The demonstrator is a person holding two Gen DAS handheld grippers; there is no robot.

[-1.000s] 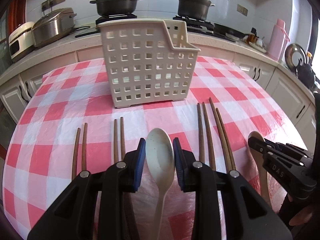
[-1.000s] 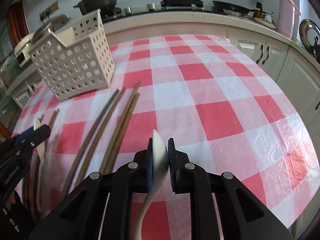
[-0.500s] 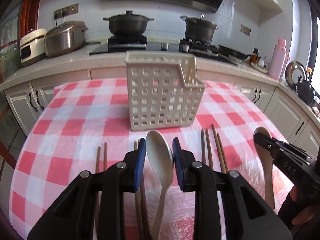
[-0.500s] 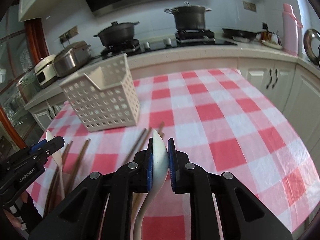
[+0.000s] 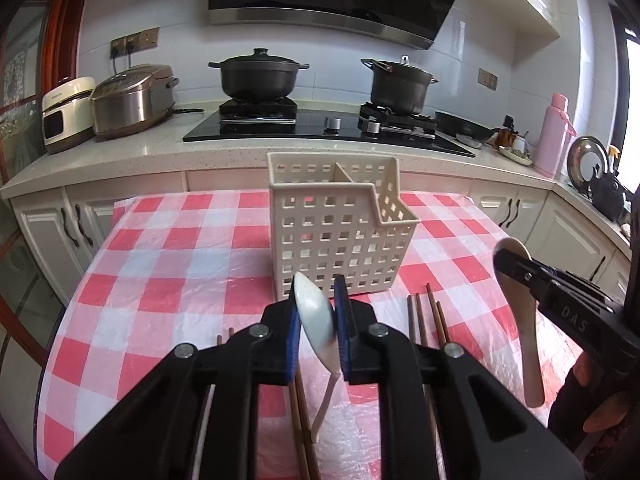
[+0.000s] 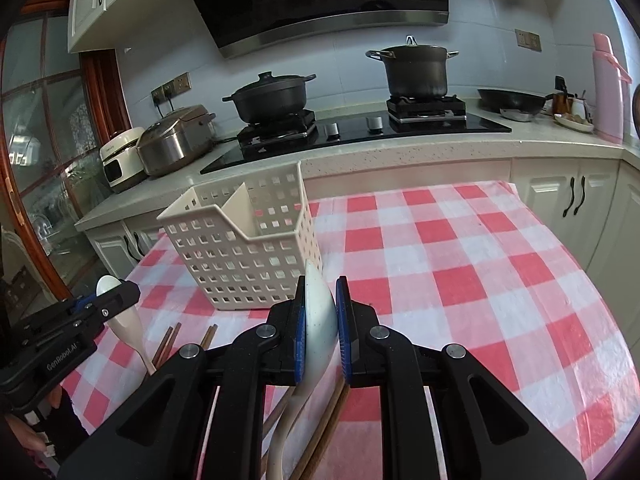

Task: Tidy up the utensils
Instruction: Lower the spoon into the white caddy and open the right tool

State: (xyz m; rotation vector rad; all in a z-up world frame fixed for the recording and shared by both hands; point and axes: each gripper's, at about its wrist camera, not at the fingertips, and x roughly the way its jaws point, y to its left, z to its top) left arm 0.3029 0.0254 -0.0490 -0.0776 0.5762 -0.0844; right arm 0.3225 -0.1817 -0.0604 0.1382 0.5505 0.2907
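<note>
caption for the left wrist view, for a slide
Left gripper lifts a white spoon toward the cream basket.

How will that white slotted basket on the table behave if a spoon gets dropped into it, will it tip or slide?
The basket is thin perforated plastic and looks empty, so it is probably light. It stands tall on a smooth plastic tablecloth, so a nudge near its rim may slide or tip it. The lower right compartment seems the easier entry.

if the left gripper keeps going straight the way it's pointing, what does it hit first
Probably the cream slotted basket straight ahead: the left gripper, shut on a white spoon, points at its lower front wall. Depth is uncertain.
</note>
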